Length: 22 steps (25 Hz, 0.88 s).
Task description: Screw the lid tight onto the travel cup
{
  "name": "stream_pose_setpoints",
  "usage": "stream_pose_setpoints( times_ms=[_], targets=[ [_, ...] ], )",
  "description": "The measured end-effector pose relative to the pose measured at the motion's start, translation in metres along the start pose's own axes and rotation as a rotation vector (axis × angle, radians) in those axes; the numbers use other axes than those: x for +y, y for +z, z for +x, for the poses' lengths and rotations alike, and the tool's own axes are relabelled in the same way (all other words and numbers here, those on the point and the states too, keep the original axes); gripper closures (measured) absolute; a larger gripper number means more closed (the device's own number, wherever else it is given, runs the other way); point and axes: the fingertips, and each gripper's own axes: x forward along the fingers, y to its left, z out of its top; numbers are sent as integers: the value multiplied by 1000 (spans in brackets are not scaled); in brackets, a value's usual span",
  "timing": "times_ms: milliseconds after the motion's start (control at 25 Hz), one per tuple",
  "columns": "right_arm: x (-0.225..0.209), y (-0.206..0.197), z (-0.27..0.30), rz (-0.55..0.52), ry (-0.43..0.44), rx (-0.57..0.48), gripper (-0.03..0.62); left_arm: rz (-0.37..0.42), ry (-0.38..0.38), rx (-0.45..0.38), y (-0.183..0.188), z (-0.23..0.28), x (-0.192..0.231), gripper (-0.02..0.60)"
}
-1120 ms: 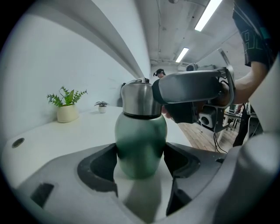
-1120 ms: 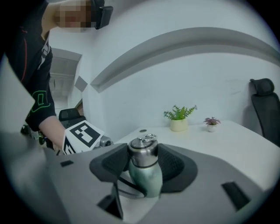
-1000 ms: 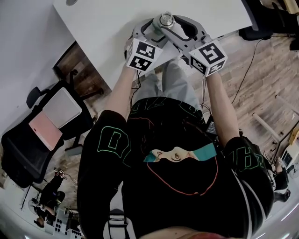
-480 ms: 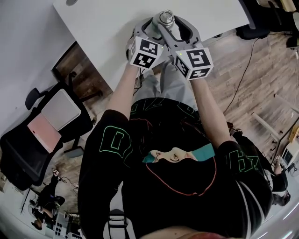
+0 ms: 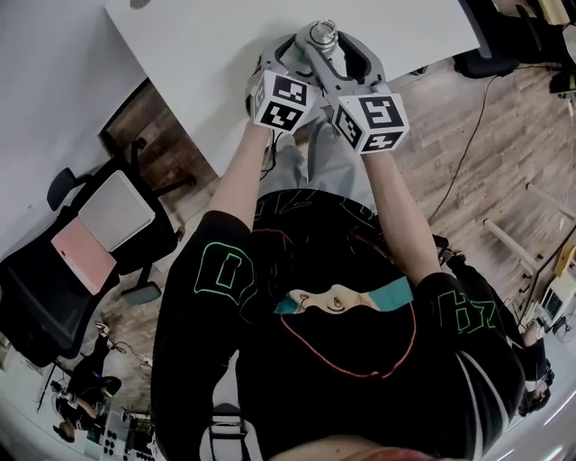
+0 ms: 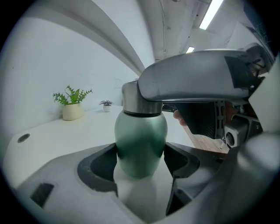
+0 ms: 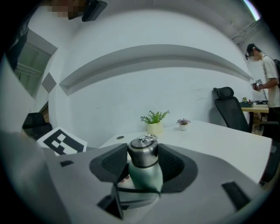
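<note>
Clamping the travel cup [image 6: 141,140] low, left hand-held gripper [image 6: 141,158]; right hand-held gripper [image 7: 143,165] — closed on the lid [image 7: 142,154] above

Bright overhead strip lights [image 6: 213,13]; dark fisheye vignette; near jaws soft-focus.

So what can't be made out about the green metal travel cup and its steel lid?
Steel lid: left gripper view, mostly behind the right gripper.
Green metal travel cup: right gripper view, base behind the left gripper.
Head view: cup body under both grippers.
Thread tightness: no view tells.
</note>
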Motion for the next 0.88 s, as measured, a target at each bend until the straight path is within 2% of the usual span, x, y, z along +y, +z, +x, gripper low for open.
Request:
stream_pose_setpoints(
  times_ms=[240,440,880],
  targets=[
    [0,4,-1,-78,208,57,347,-1,-24,3,-3,0,1,236],
    [-9,5,-11,-210,416,136,338,-3,-37,11,1,4,-4,236],
    [-4,6,-10,-302,723,223,365,18,-87,22,2,0,-10,236]
  ],
)
